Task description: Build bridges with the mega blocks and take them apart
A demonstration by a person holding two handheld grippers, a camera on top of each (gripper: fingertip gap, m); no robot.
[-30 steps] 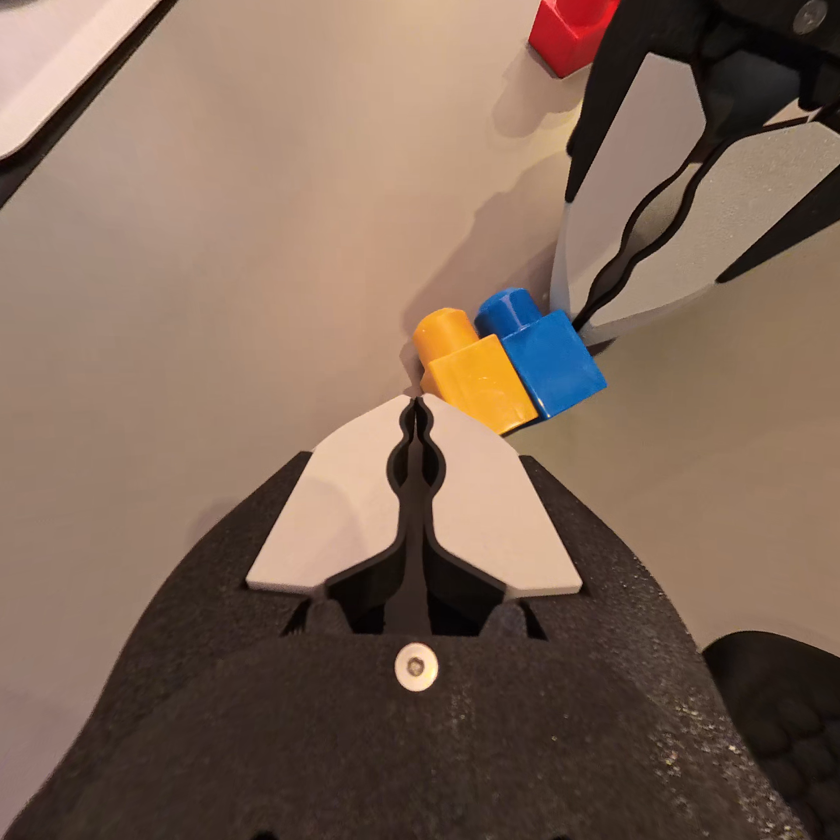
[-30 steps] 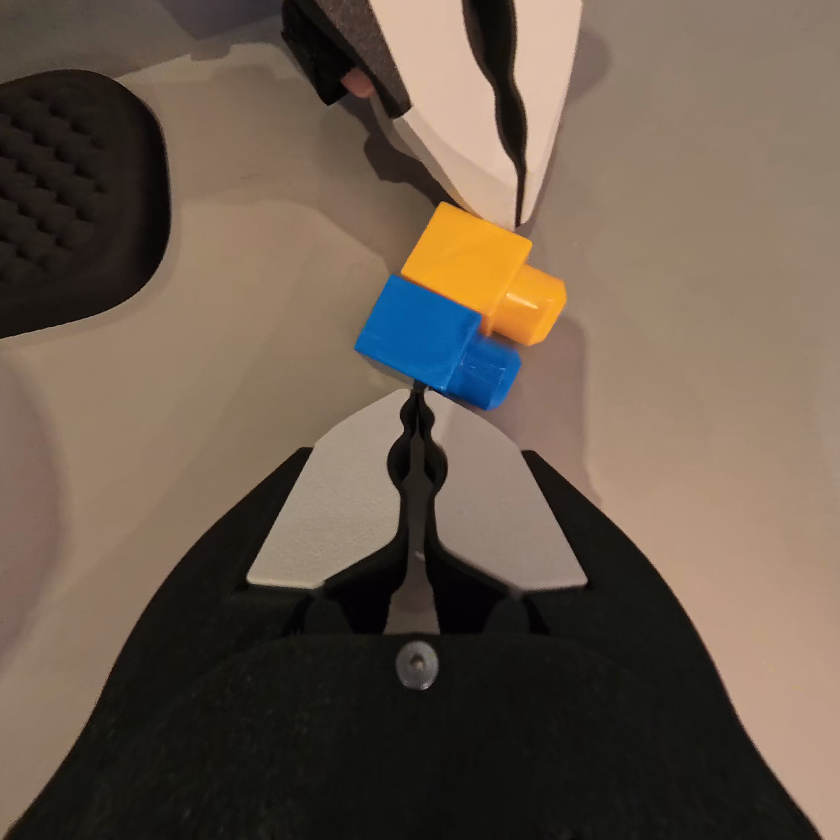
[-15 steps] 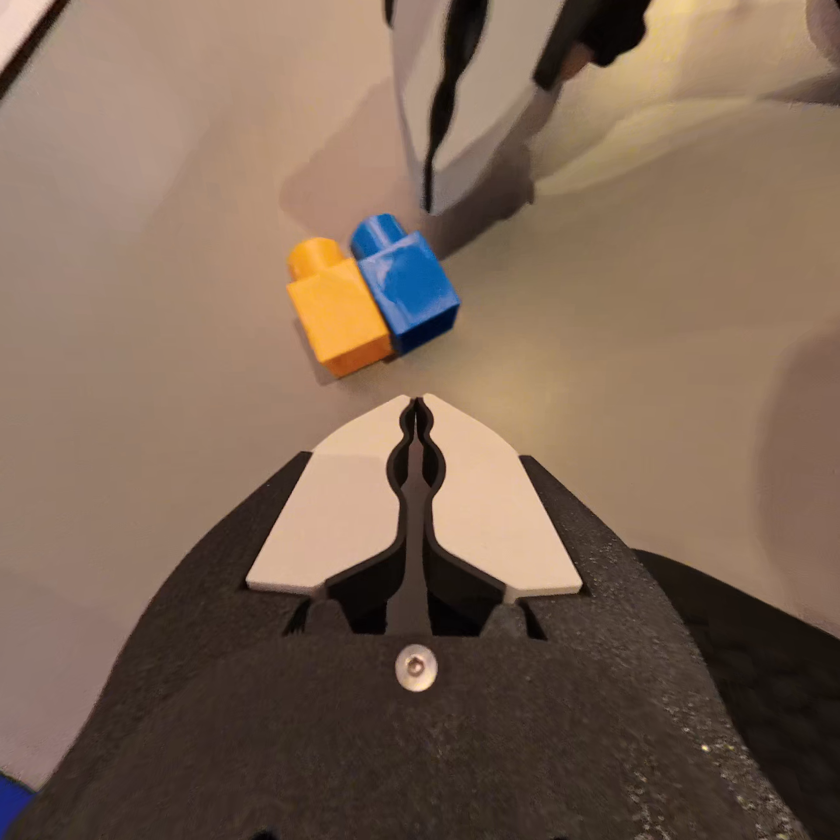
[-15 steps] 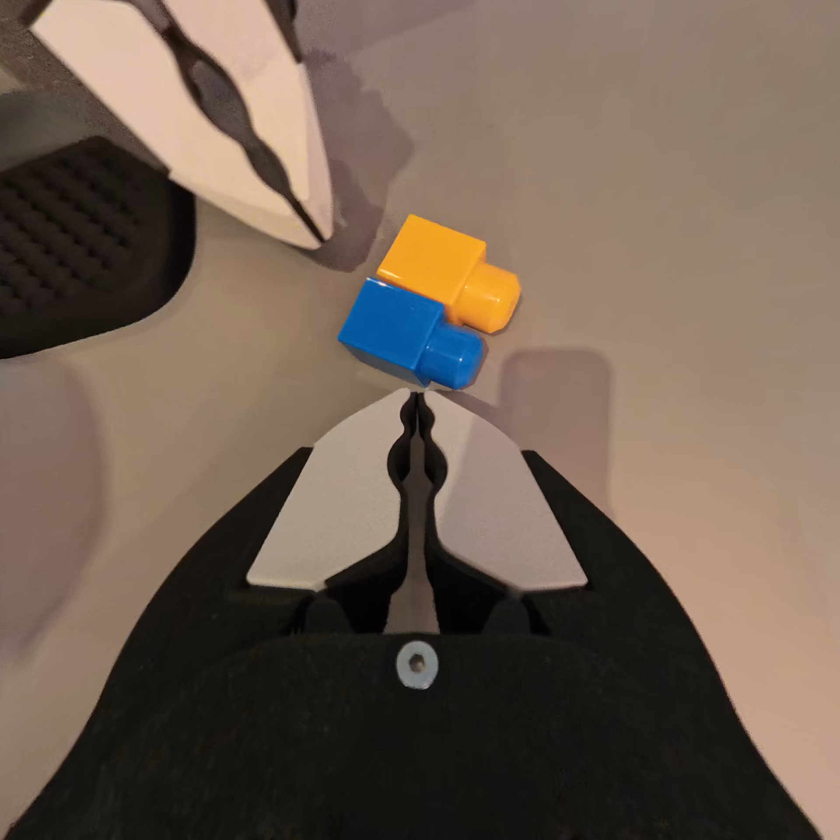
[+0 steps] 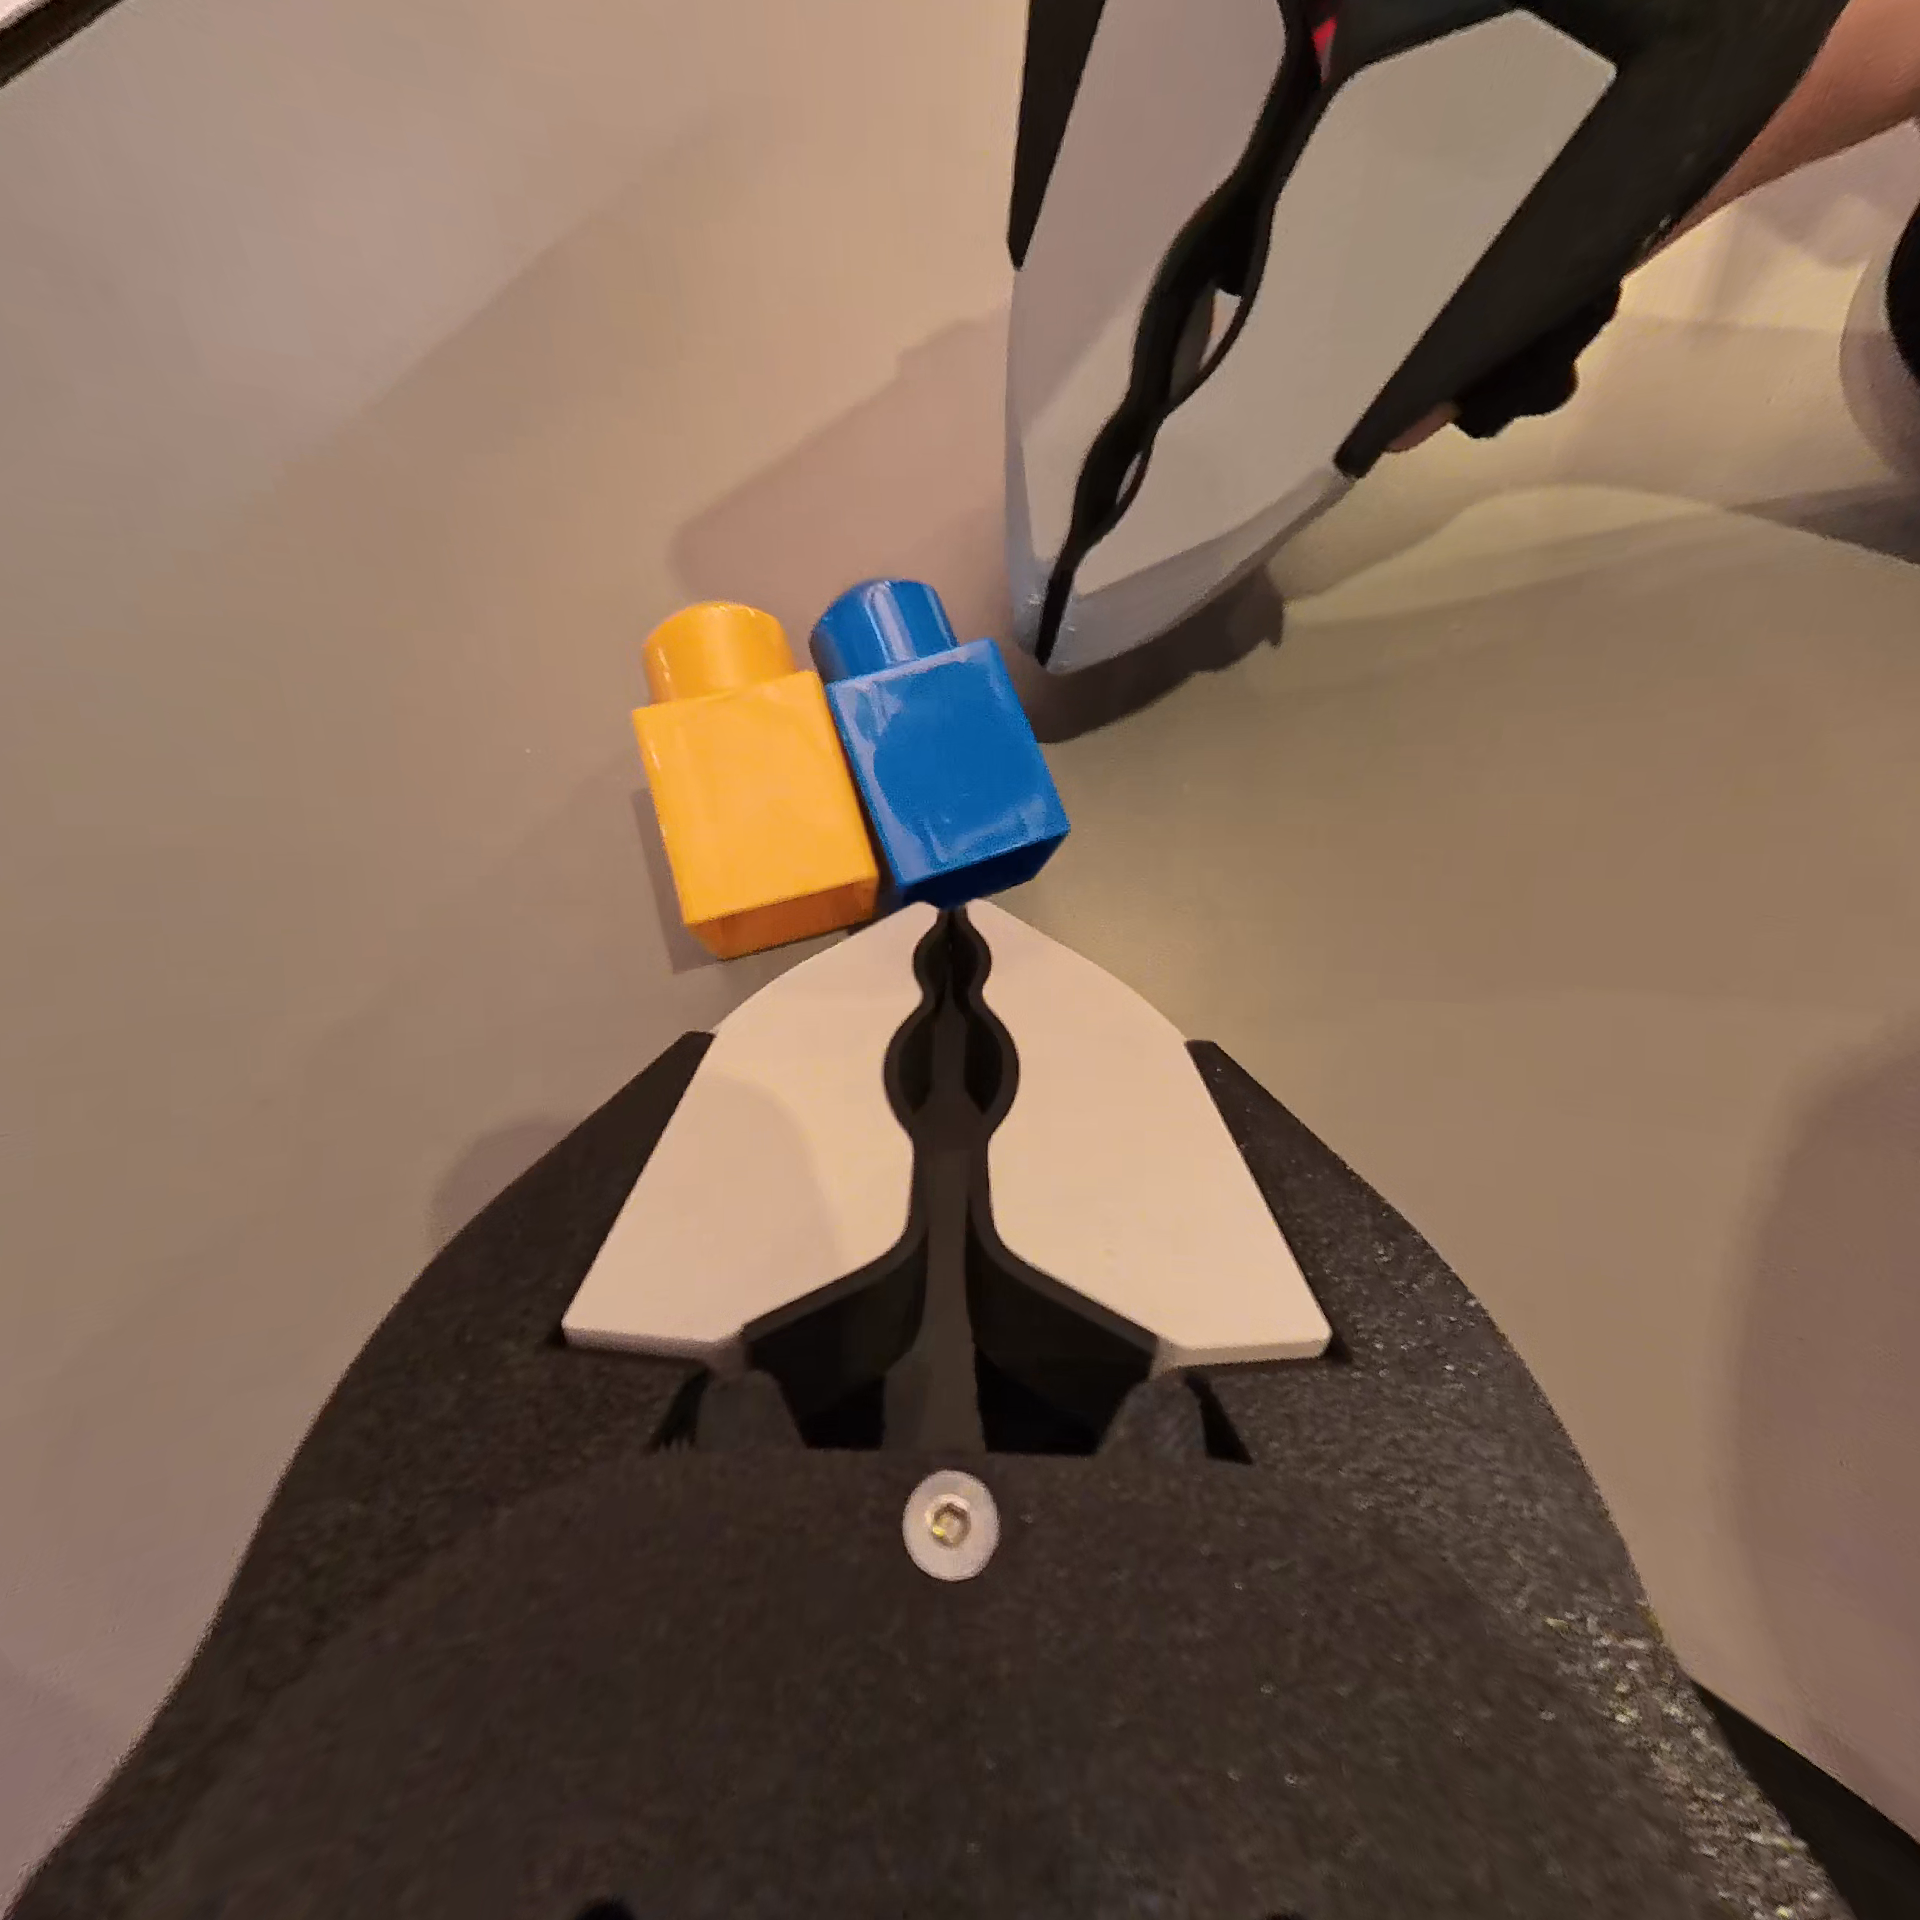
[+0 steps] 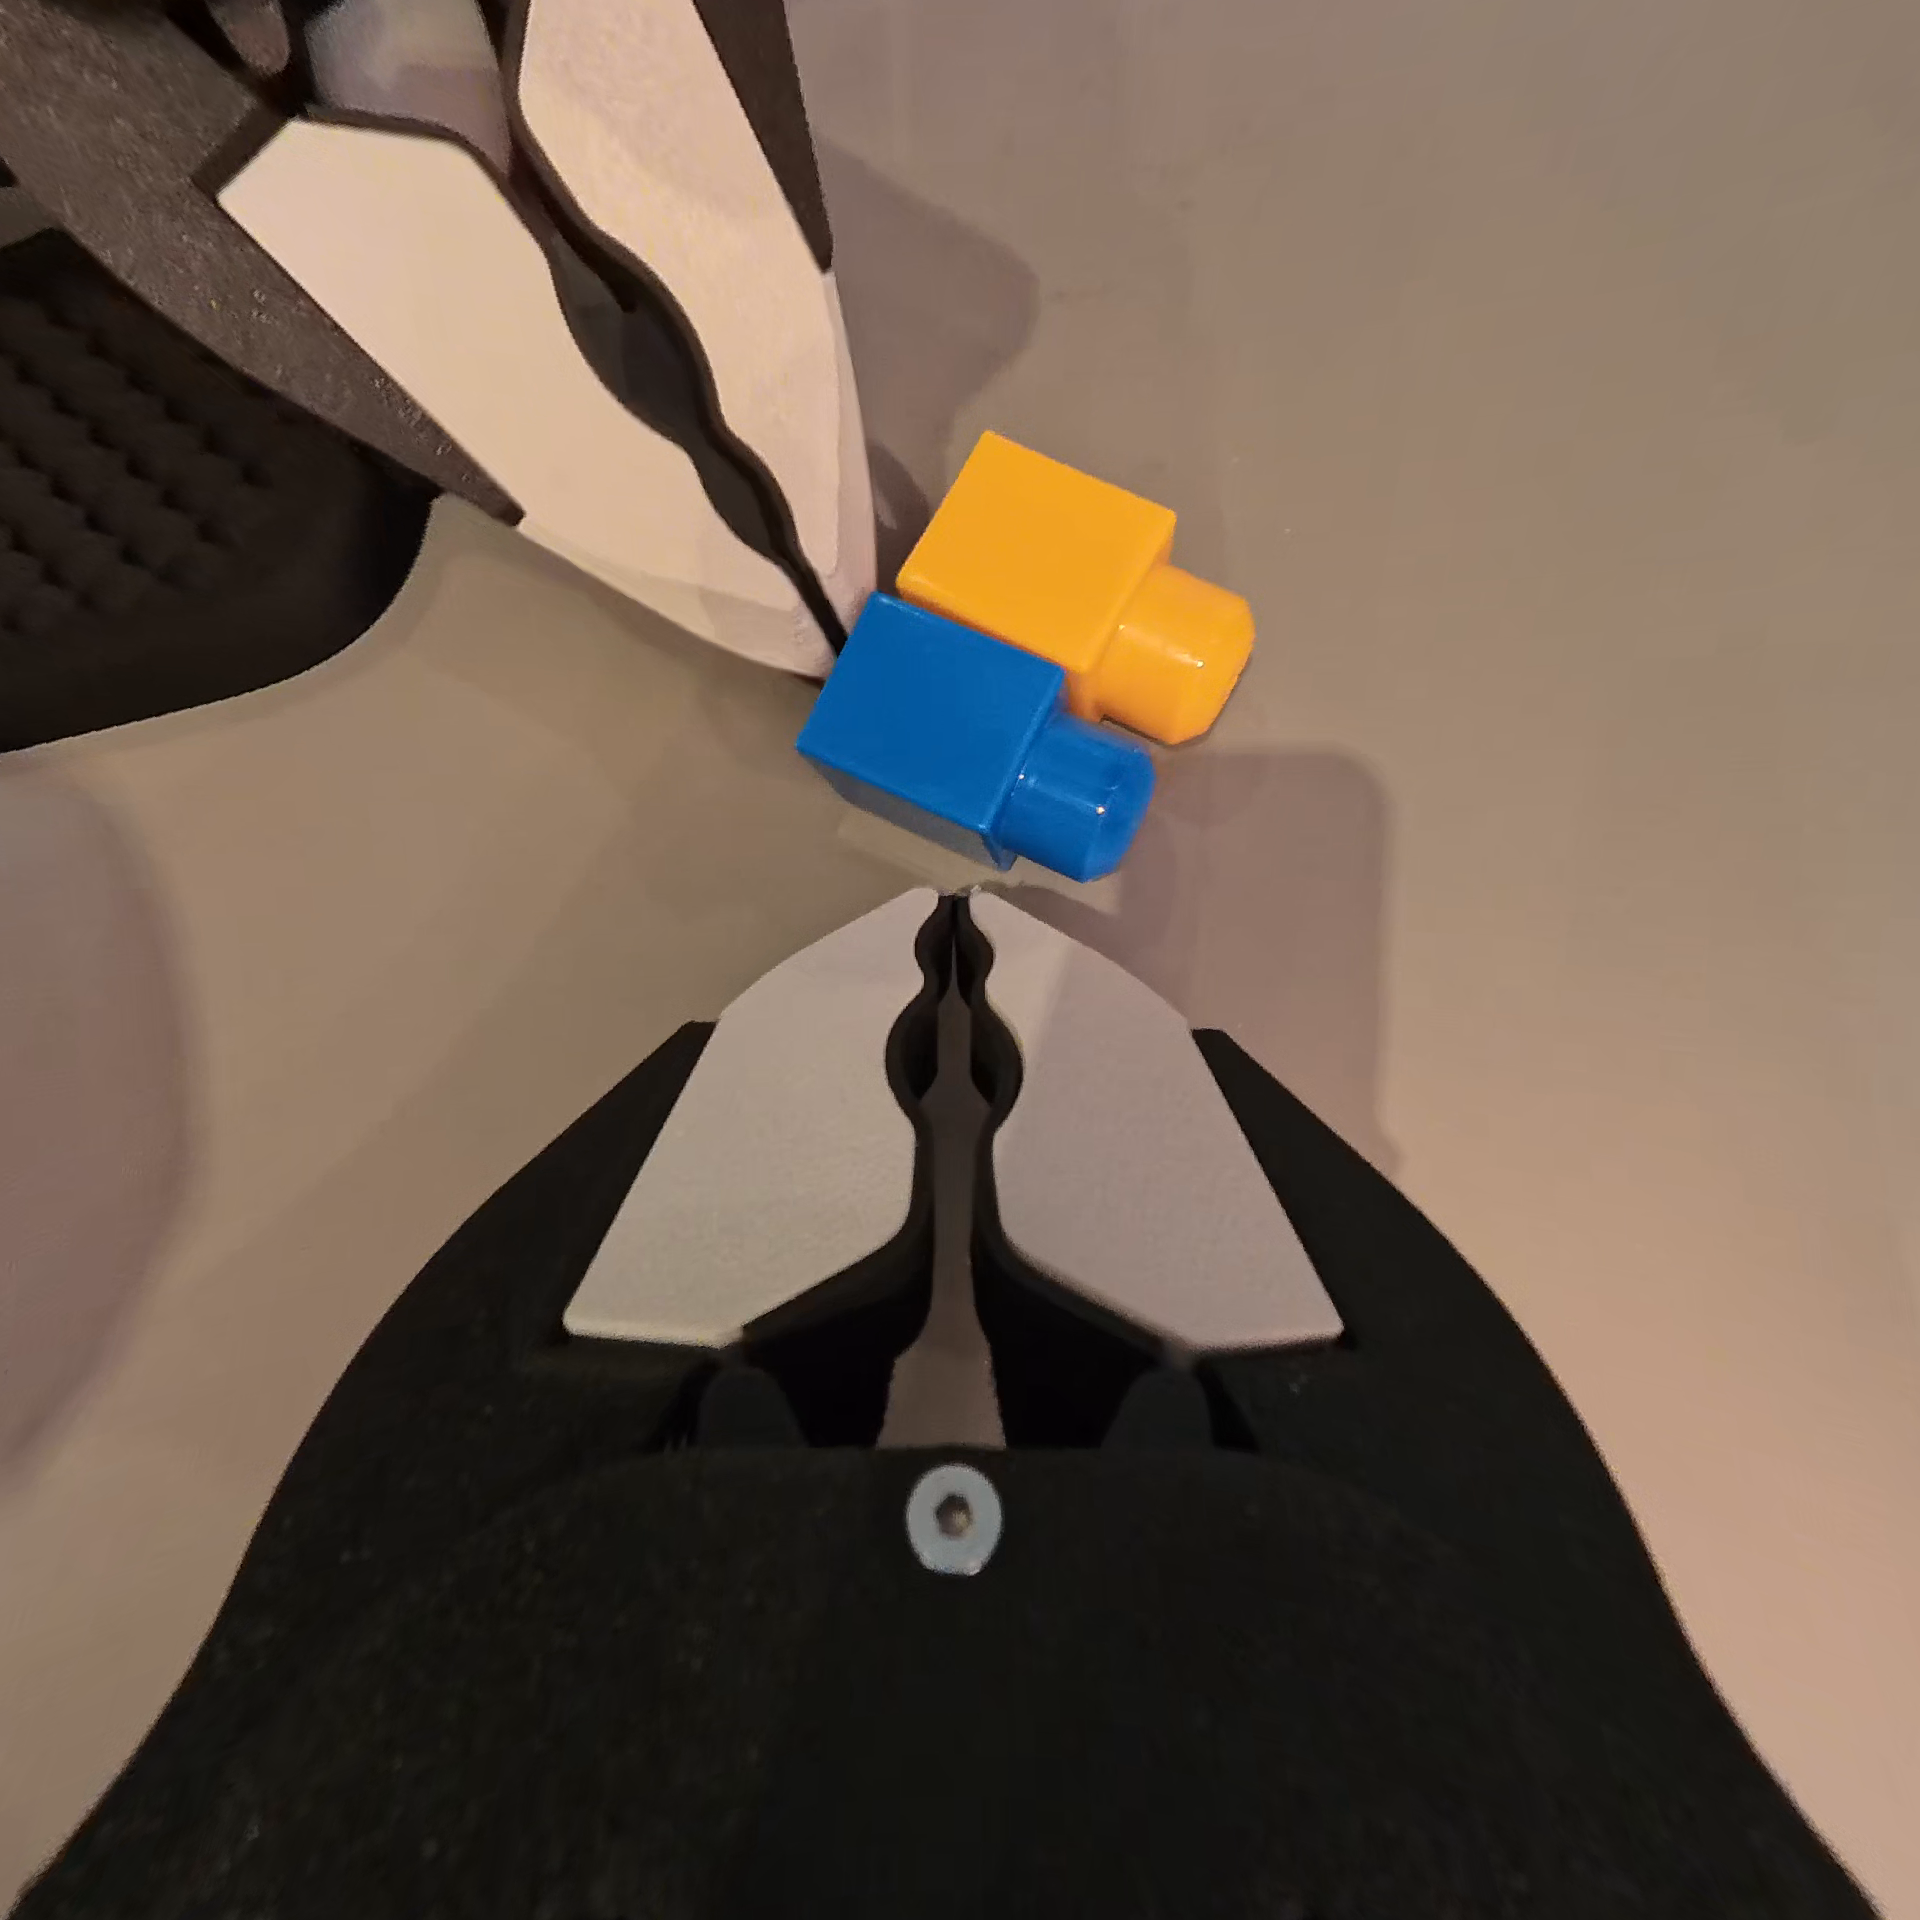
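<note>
while both grippers, left gripper [image 5: 948,925] and right gripper [image 6: 954,902], stay clenched empty, orange block [image 5: 753,805] and blue block [image 5: 940,764] lie toppled mid-frame, touching; no bridge stands.

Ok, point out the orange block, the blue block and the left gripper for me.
orange block [image 5: 753,800]: left wrist view, on its square upper face.
blue block [image 5: 945,774]: left wrist view, on its square upper face.
left gripper [image 5: 948,928]: left wrist view, at the closed fingertips.
</note>
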